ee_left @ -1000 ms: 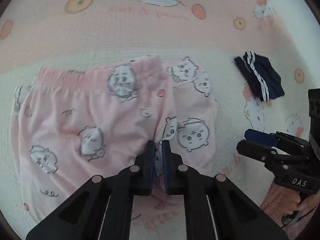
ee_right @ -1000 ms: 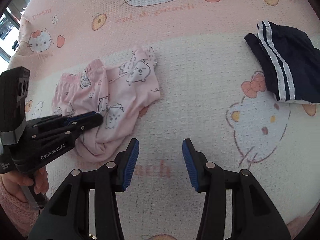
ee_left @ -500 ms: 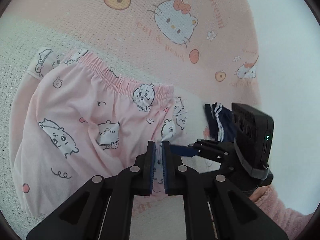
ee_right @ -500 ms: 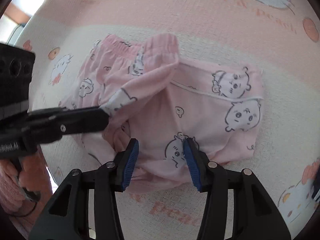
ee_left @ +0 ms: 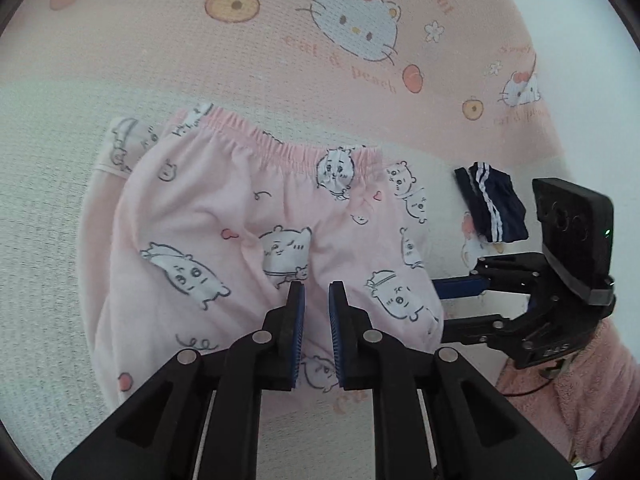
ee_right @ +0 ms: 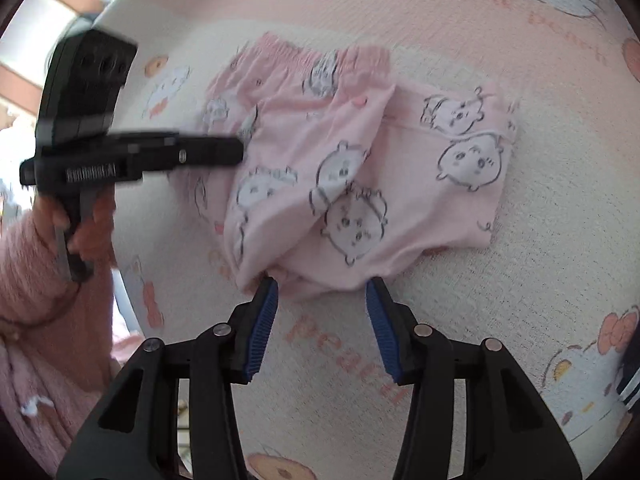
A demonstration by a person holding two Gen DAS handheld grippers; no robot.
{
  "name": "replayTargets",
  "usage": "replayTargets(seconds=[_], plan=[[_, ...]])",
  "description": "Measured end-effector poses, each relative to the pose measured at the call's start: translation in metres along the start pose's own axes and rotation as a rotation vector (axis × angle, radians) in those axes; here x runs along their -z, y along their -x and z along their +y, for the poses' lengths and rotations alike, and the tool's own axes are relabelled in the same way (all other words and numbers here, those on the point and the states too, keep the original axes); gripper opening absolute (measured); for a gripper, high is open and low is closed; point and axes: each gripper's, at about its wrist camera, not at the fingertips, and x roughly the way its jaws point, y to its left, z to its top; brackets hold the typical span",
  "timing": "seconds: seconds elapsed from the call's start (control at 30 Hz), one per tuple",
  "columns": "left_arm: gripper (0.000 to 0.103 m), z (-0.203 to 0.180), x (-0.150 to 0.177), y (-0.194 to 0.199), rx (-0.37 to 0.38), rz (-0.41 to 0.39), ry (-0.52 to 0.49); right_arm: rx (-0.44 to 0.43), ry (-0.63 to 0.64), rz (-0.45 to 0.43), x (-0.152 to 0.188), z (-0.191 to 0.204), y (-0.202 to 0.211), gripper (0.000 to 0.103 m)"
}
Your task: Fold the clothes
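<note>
Two views, left wrist first:
Left gripper (ee_left: 316,304): jaws opening, narrow gap, nothing pinched; hovers over pink shorts (ee_left: 256,240) lying on blanket (ee_left: 120,40).
Count: one pink shorts, one navy garment (ee_left: 490,206), two grippers.
Right gripper (ee_right: 320,296): jaws apart, empty, at the shorts' near hem.
Advice: pinch both hem layers together before folding.

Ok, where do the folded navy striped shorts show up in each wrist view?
Left wrist: the navy striped shorts lie right of centre on the blanket, beyond the pink printed shorts, above the right tool.
Right wrist: only a dark striped sliver at the far right edge.
Shared landmark: the pink printed shorts.
</note>
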Motion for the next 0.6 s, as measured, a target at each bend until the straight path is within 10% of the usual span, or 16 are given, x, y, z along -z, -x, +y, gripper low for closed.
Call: replayTargets(seconds=[0.13, 0.27, 0.37, 0.43, 0.6], plan=[[0.014, 0.007, -0.004, 0.017, -0.048, -0.004, -0.017, -0.147, 0.030, -0.041, -0.006, 0.030, 0.001, 0.048], [0.014, 0.022, -0.001, 0.024, -0.105, 0.050, -0.055, -0.090, 0.010, 0.014, -0.014, 0.036, -0.027, 0.048], [0.014, 0.036, 0.005, 0.027, -0.084, 0.066, -0.042, -0.197, -0.067, -0.057, -0.018, 0.030, -0.032, 0.035], [0.014, 0.043, 0.010, 0.023, -0.107, 0.094, -0.035, -0.289, -0.158, -0.085, -0.015, 0.021, -0.032, 0.008], [0.014, 0.051, 0.018, 0.016, -0.118, 0.136, -0.080, -0.260, -0.301, -0.022, 0.005, -0.016, -0.024, 0.004]])
